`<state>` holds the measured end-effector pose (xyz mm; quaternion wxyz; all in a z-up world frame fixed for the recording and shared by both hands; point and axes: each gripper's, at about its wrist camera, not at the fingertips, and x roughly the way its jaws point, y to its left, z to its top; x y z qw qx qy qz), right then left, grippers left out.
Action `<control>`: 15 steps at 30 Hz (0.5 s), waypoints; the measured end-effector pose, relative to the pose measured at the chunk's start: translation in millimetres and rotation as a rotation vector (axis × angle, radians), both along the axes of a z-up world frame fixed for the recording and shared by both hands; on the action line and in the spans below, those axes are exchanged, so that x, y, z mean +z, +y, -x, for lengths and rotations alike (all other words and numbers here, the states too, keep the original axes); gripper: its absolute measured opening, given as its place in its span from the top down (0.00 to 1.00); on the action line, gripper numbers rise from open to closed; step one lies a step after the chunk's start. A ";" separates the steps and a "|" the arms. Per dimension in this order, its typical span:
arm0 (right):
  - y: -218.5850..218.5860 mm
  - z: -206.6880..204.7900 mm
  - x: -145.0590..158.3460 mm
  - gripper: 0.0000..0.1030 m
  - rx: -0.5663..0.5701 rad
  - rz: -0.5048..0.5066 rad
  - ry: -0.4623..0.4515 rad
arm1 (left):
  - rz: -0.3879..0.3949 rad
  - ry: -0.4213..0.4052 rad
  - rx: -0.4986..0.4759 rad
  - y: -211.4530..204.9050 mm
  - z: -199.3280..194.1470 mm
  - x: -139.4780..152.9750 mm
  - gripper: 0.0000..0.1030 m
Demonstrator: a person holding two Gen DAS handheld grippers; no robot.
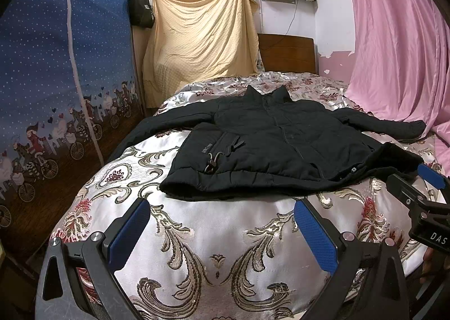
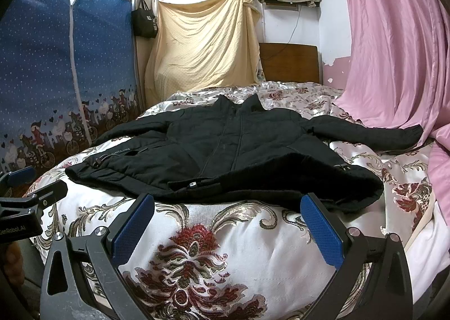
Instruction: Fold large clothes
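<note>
left wrist view: with our left gripper (image 1: 222, 232) and right gripper (image 2: 227, 227) both spread empty below frame-centre jacket (image 1: 270, 145), we risk pinching the slippery bedspread (image 1: 213, 238) instead.

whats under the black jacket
The black jacket lies spread on the floral satin bedspread. The bedspread shows all around it; whatever lies directly beneath the jacket is covered.

Jacket (image 1: 275, 145) flat on bed (image 1: 213, 238), wardrobe (image 1: 56, 72) left, curtain (image 1: 399, 47) right, headboard (image 1: 287, 49) behind.
</note>
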<state>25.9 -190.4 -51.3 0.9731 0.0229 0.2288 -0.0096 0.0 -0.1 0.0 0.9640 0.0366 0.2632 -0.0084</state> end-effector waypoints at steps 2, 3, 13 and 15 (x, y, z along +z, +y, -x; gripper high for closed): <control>-0.1 -0.1 0.0 0.01 0.000 -0.001 0.000 | 0.000 0.000 0.000 0.0 0.0 0.0 0.00; 0.0 -0.3 -0.2 0.01 0.000 -0.001 0.001 | 0.000 0.000 0.000 0.0 0.0 0.0 0.00; 0.0 -0.7 -0.9 0.01 0.000 0.000 0.001 | 0.000 -0.001 0.000 0.0 0.1 0.0 0.00; -0.1 -1.0 -1.1 0.01 0.000 0.001 0.002 | -0.001 0.000 0.000 0.0 0.0 0.0 0.00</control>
